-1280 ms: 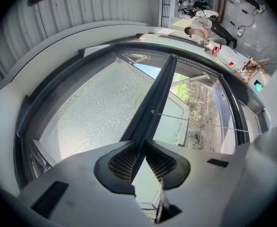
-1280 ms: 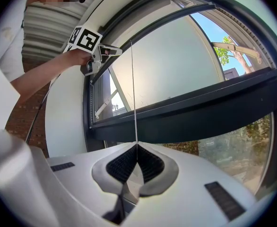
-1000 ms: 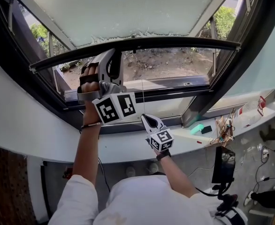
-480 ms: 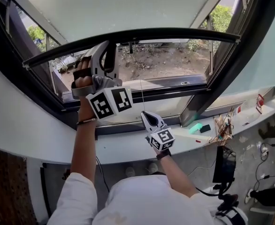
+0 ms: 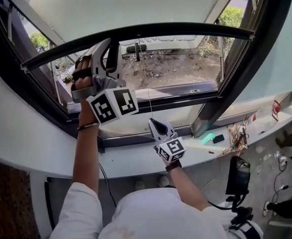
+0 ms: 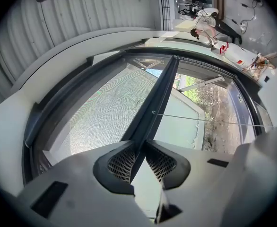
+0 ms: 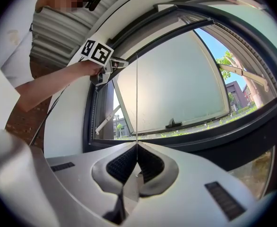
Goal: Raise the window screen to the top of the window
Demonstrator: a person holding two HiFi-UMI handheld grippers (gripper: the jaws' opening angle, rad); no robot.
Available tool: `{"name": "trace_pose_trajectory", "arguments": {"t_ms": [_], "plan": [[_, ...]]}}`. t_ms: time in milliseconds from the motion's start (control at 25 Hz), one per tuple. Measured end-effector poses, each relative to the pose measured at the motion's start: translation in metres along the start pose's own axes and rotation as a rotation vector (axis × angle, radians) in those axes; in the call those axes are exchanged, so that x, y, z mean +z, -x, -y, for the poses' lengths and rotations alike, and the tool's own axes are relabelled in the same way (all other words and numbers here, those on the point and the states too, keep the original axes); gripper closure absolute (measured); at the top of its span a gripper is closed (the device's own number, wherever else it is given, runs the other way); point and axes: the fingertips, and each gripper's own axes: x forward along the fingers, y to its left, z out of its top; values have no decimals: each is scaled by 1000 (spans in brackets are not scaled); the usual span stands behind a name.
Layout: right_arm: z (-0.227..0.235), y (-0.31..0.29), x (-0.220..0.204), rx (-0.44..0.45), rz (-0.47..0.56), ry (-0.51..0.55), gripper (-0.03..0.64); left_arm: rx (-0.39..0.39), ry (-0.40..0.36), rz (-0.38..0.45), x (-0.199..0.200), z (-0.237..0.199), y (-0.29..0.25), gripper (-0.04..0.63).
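our left tongs (image 6: 141, 144) gripped the screen bar (image 5: 186, 30) near its left end, partway up the window (image 5: 245, 68), our right tongs (image 7: 136, 148) pinched its cord (image 7: 136, 103), so we feared uneven lifting could tilt and jam it.

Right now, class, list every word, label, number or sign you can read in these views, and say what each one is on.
No readable words or numbers anywhere.
Left marker cube and right marker cube: black-and-white square patterns only, no letters.
Red-and-white item on the sill: print, if any, too small to read.
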Motion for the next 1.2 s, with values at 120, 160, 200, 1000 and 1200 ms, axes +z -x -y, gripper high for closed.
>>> {"name": "trace_pose_trajectory", "arguments": {"t_ms": [120, 160, 200, 1000, 1200], "plan": [[2, -1, 7, -7, 10, 0, 615, 2, -2, 5, 2, -6, -4, 541], [1, -1, 10, -8, 13, -1, 615, 4, -1, 7, 3, -8, -5, 541], [0, -1, 11, -5, 14, -1, 615, 5, 1, 9, 4, -9, -5, 541], [-14, 0, 65, 10, 84, 14, 615, 45, -40, 53, 26, -52, -20, 541], [-18, 0, 79, 13, 108, 9, 615, 60, -57, 61, 29, -65, -22, 541]]}}
